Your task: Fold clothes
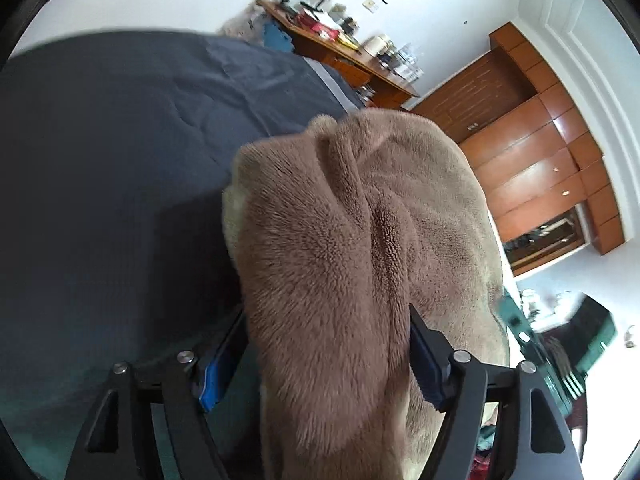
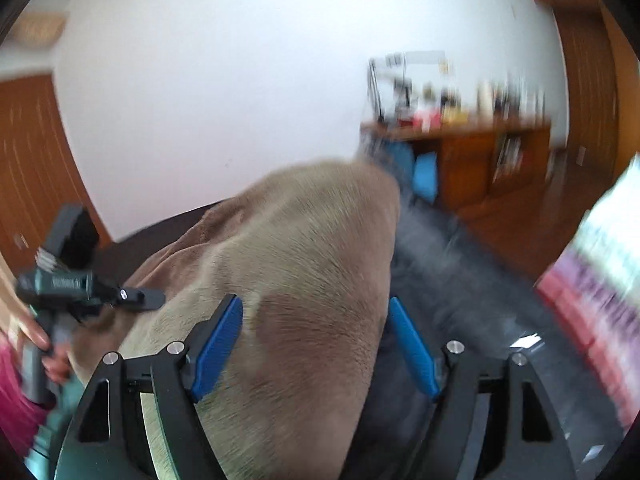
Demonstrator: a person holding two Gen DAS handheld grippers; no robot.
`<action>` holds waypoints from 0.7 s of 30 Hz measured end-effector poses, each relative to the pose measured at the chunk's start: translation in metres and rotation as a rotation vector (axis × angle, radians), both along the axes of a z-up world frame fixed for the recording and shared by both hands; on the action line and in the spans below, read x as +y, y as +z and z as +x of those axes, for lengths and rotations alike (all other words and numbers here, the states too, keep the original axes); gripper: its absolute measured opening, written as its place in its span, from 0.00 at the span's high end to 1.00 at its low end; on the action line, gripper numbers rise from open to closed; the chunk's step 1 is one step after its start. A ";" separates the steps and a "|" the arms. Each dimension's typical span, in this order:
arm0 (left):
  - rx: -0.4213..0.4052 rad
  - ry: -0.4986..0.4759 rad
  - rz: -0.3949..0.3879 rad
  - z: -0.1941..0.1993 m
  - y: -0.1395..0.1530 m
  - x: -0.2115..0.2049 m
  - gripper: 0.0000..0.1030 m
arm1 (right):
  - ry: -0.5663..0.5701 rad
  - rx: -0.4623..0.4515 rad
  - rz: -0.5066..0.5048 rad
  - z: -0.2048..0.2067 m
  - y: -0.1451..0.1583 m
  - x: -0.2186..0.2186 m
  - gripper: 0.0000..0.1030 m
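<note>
A brown fleece garment (image 1: 352,240) hangs bunched above a dark blue bed cover (image 1: 120,140). In the left wrist view it runs between the blue pads of my left gripper (image 1: 328,320), whose jaws stand wide apart with the cloth draped between them. In the right wrist view the same garment (image 2: 296,264) passes between the jaws of my right gripper (image 2: 314,312), also wide apart; the cloth lies against the left pad (image 2: 218,344). The left gripper also shows in the right wrist view (image 2: 80,280), held by a hand.
A cluttered wooden desk (image 1: 352,60) stands by the white wall beyond the bed. Wooden wardrobes (image 1: 540,152) fill the right side. In the right wrist view a patterned pink and white cloth (image 2: 600,272) lies at the right, blurred.
</note>
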State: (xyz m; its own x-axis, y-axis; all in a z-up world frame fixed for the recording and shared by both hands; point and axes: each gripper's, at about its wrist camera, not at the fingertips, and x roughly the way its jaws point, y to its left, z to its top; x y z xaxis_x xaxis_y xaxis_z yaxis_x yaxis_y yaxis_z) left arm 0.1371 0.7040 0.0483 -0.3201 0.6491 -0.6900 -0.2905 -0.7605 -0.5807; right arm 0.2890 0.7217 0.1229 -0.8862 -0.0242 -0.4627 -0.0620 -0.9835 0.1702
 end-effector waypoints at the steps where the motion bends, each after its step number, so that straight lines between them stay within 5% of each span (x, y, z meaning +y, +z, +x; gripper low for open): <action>1: 0.037 0.012 -0.025 0.008 0.007 -0.006 0.27 | -0.011 0.002 0.030 0.003 0.001 -0.001 0.20; 7: 0.187 -0.034 -0.163 0.061 0.036 0.008 0.26 | -0.061 -0.026 0.167 0.017 -0.008 -0.012 0.17; 11: 0.195 -0.078 -0.249 0.088 0.015 0.009 0.25 | -0.072 -0.087 0.211 0.021 -0.027 -0.021 0.17; 18: 0.115 -0.009 -0.215 0.066 -0.019 0.004 0.02 | -0.084 -0.183 0.275 0.017 -0.054 -0.028 0.16; 21: 0.113 0.006 -0.213 0.068 -0.024 0.000 0.00 | -0.085 -0.212 0.289 0.010 -0.060 -0.026 0.13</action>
